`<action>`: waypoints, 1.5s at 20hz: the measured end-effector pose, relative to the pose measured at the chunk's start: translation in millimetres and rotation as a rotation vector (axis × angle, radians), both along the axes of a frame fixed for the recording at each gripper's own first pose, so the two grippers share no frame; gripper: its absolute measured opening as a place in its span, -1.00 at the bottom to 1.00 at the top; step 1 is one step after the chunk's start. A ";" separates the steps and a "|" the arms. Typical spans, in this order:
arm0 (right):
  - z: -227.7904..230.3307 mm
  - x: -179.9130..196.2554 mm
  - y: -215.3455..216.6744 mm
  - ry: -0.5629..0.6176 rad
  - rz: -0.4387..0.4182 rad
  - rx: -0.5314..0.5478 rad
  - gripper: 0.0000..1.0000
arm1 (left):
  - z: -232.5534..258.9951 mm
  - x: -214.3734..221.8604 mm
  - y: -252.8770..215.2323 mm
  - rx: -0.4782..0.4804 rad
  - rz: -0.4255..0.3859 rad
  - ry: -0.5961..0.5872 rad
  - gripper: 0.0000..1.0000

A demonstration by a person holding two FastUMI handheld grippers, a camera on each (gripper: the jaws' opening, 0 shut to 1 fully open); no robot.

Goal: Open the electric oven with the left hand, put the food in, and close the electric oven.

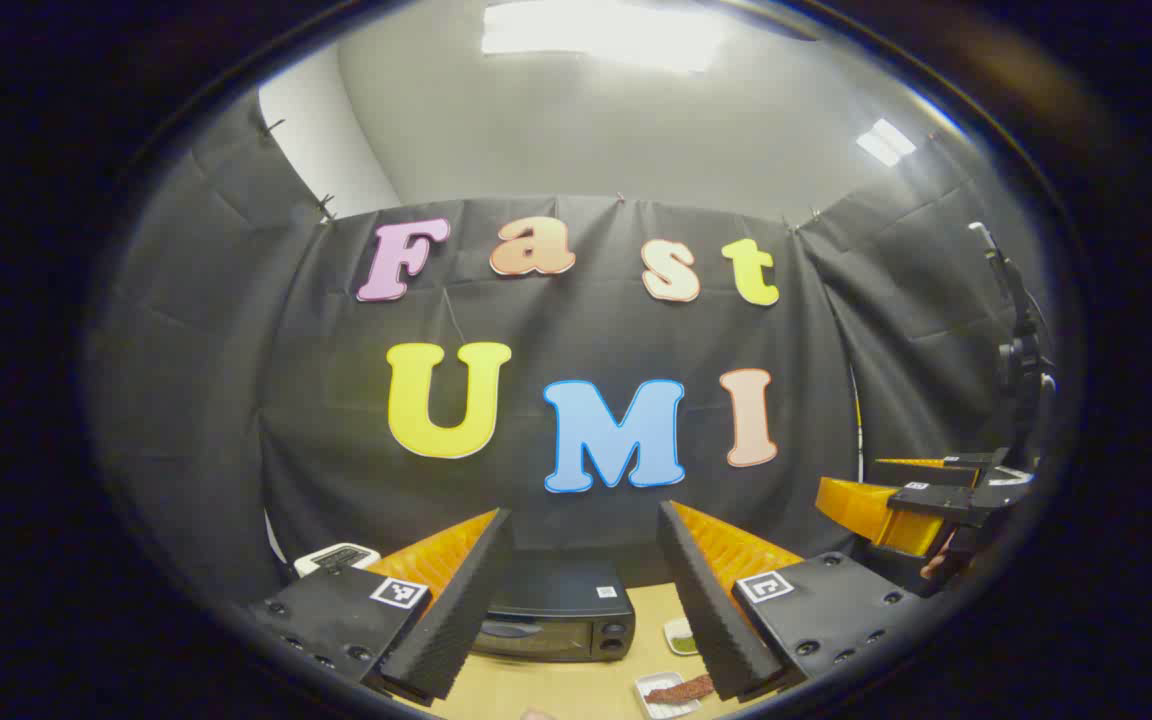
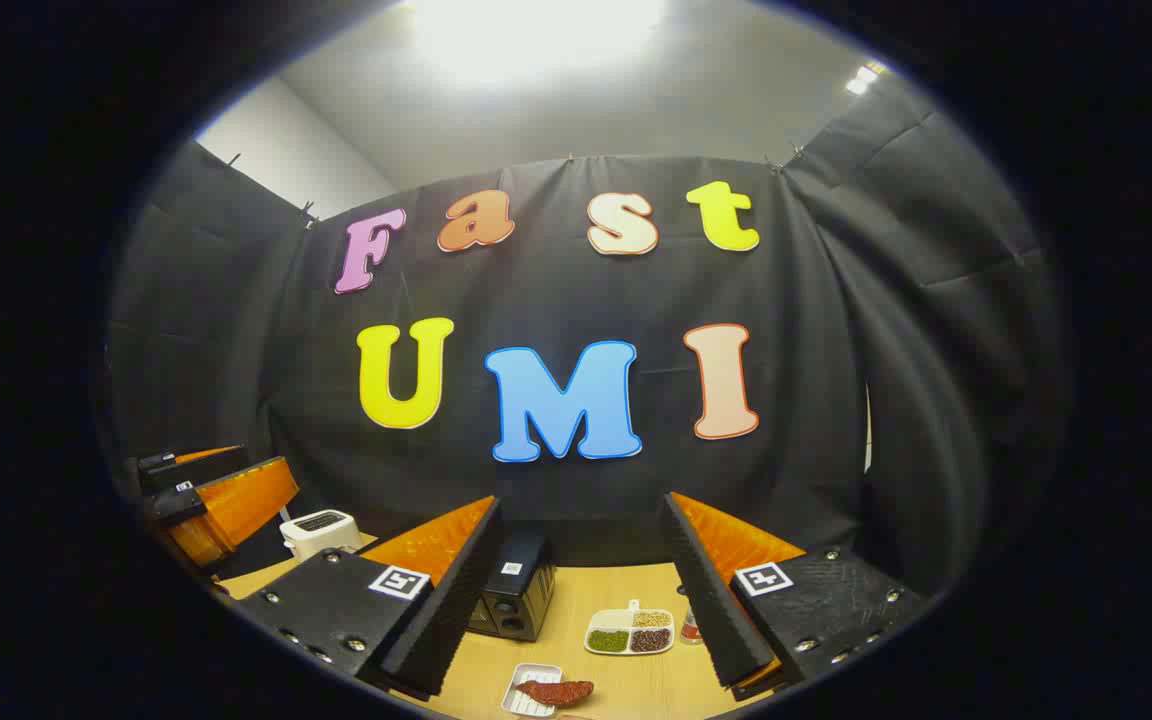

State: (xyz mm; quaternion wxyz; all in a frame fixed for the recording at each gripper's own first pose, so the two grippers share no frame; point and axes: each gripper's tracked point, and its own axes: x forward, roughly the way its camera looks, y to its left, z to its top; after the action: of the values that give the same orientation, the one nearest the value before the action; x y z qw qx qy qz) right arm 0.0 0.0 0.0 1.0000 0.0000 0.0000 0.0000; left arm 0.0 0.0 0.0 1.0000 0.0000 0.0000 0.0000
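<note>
1. The left gripper (image 1: 584, 590) is hovering above the wooden table (image 1: 576, 690), its 2 fingers standing wide apart and gripping nothing.
2. The electric oven (image 1: 558, 620) is sitting between those fingers, door closed.
3. The food (image 2: 556, 691) is lying on a small white tray (image 2: 526, 695) in front of the oven.
4. The right gripper (image 2: 581, 585) is likewise hanging open and empty.
5. A divided dish (image 2: 630, 632) and a white toaster (image 2: 319, 532) are sitting on the table.

Black cloth wall (image 1: 576, 330), bright ceiling light (image 1: 601, 28), wooden table (image 2: 626, 675).
</note>
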 end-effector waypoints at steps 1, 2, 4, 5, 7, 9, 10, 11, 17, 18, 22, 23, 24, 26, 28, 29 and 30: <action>-0.9 -0.7 -3.0 0.000 -0.006 -0.002 0.91 | -2.5 -0.4 -4.1 -0.008 -0.009 0.010 0.97; -1.5 -3.0 -5.4 -0.002 -0.008 -0.003 0.91 | -2.2 -1.4 -5.2 -0.009 -0.009 0.013 0.95; -5.9 -4.1 -9.9 0.005 -0.008 -0.010 0.91 | -2.1 -2.4 -4.2 0.005 -0.003 0.018 0.93; -7.9 -4.6 -11.4 0.012 -0.006 -0.011 0.91 | -4.6 -1.3 -6.3 0.010 -0.007 0.026 0.84; -10.8 -3.4 -14.1 0.022 0.002 -0.010 0.91 | -5.7 0.2 -7.7 0.012 -0.006 0.037 0.92; -14.1 -1.8 -16.4 0.031 0.013 -0.013 0.91 | -6.9 4.0 -8.7 0.012 0.007 0.043 0.84; -16.0 -1.5 -18.2 0.034 0.019 -0.015 0.91 | -9.7 5.8 -9.7 0.009 0.012 0.052 0.84; -16.4 -1.0 -20.6 0.036 0.021 -0.013 0.92 | -13.8 5.5 -11.5 0.008 0.016 0.057 0.84; -34.3 2.6 -28.4 0.075 0.029 0.027 0.91 | -39.5 15.6 1.2 0.035 0.065 0.099 1.00; -37.1 2.7 -30.9 0.080 0.015 0.025 0.91 | -45.3 19.9 6.3 0.024 0.064 0.107 0.92; -55.3 1.4 -32.3 0.127 -0.042 0.028 0.91 | -86.7 48.6 34.7 0.017 0.049 0.178 1.00; -61.3 1.6 -31.8 0.143 -0.059 0.026 0.91 | -106.9 55.6 41.0 0.026 0.038 0.220 1.00; -66.3 2.3 -30.9 0.155 -0.075 0.030 0.91 | -126.1 61.7 47.3 0.026 0.033 0.269 1.00; -75.6 3.4 -26.3 0.179 -0.103 0.045 0.91 | -158.5 77.2 66.9 -0.007 0.041 0.332 0.97; -81.8 3.4 -25.5 0.192 -0.136 0.041 0.91 | -182.5 92.2 81.9 -0.022 0.038 0.366 0.94; -85.4 3.5 -24.9 0.199 -0.150 0.033 0.91 | -196.4 100.7 87.2 -0.013 0.030 0.390 0.86; -88.5 3.9 -24.6 0.205 -0.160 0.024 0.92 | -211.1 110.9 91.7 -0.002 0.018 0.419 0.93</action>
State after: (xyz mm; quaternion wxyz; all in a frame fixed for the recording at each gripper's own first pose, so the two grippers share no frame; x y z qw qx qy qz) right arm 3.9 -24.6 -88.5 0.9915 0.0121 0.1021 -0.0796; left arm 110.9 91.7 -211.1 0.9781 -0.0009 0.2081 0.0092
